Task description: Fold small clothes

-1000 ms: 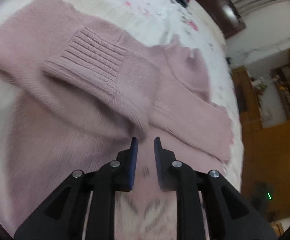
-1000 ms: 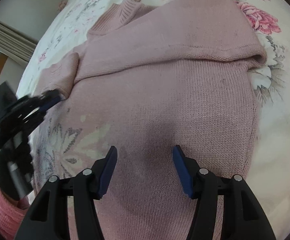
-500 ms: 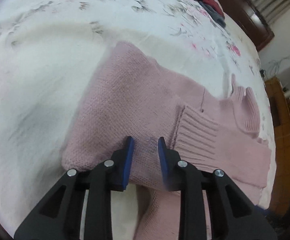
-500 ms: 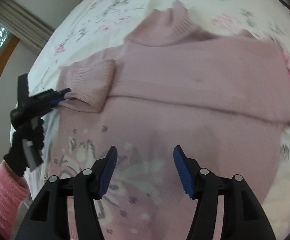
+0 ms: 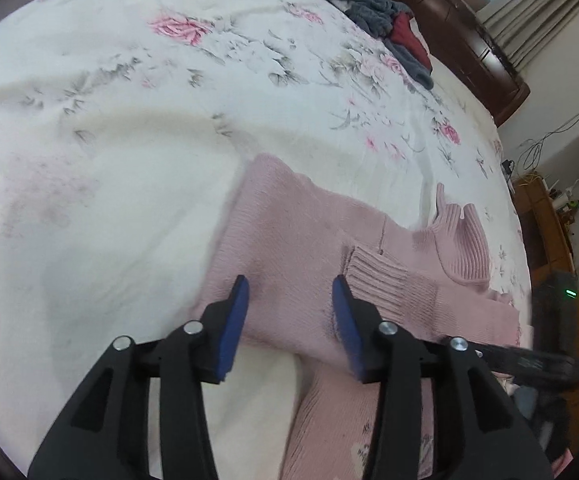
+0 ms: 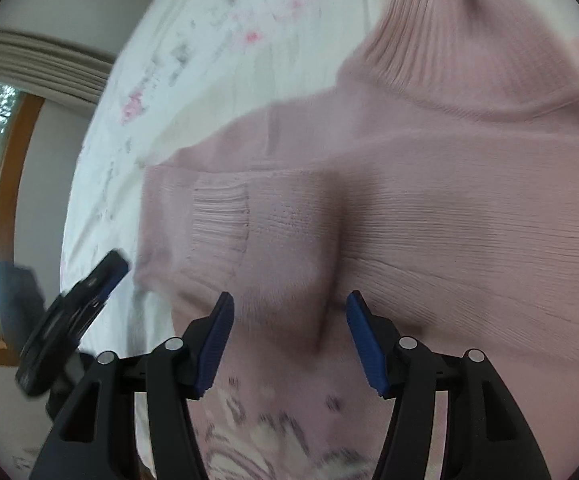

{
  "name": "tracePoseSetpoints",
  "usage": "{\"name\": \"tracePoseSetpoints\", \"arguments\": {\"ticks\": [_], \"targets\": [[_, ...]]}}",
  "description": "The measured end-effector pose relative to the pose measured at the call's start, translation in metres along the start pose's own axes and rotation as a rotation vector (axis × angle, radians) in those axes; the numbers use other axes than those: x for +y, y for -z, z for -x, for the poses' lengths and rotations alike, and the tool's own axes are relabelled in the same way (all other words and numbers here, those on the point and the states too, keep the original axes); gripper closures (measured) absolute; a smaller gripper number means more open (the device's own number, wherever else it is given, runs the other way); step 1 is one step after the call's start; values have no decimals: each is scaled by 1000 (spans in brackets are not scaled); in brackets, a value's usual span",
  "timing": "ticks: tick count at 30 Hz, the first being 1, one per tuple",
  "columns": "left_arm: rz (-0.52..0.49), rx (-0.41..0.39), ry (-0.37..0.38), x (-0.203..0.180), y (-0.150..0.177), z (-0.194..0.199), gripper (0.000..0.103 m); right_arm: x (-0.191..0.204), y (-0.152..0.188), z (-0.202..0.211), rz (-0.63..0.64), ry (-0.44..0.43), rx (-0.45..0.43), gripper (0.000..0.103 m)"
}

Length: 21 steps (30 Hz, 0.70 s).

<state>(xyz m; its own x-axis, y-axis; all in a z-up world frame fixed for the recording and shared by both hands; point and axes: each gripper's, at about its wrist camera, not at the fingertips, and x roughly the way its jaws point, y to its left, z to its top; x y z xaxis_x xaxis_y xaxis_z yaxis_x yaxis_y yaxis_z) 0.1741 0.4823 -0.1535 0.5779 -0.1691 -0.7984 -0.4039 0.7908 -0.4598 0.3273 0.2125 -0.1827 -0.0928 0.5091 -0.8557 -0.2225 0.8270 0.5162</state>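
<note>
Pink knit sweater (image 5: 301, 240) flat on floral bedspread (image 5: 129, 120), sleeve folded across chest.

Left gripper (image 5: 289, 320) and right gripper (image 6: 289, 332) both spread wide, empty, poised above fabric. Best next: pinching 2 layers at the folded shoulder edge, lifting low, keeping ribbed cuff (image 5: 385, 280) aligned. Soft, stretchy knit; ribbed turtleneck collar (image 5: 463, 240); pale pattern near hem. Right view blurred.

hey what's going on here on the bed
A person with a handheld gripper in each hand is folding a pink sweater spread on a floral bedspread. One sleeve, ribbed cuff showing, lies folded across the body. The left gripper and right gripper both hover open over the knit, holding nothing. A pile of dark clothes sits farther up the bed.
</note>
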Motion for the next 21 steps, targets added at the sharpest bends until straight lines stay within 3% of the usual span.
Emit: {"name": "tracePoseSetpoints", "arguments": {"ticks": [1, 2, 5, 10, 15, 17, 21], "targets": [[-3, 4, -2, 1, 0, 1, 58, 0, -3, -11, -15, 1, 25, 50], [-6, 7, -6, 0, -1, 0, 58, -1, -4, -16, -17, -1, 32, 66], [-14, 17, -11, -2, -2, -1, 58, 3, -1, -15, 41, 16, 18, 90], [-64, 20, 1, -25, 0, -6, 58, -5, 6, 38, 78, -33, -81, 94], [-146, 51, -16, -64, 8, -25, 58, -28, 14, 96, 114, 77, -181, 94], [-166, 71, -23, -75, 13, -36, 58, -43, 17, 109, 116, 132, -204, 94], [-223, 137, -84, -92, 26, -67, 58, -74, 16, 106, 52, 155, -193, 94]]}}
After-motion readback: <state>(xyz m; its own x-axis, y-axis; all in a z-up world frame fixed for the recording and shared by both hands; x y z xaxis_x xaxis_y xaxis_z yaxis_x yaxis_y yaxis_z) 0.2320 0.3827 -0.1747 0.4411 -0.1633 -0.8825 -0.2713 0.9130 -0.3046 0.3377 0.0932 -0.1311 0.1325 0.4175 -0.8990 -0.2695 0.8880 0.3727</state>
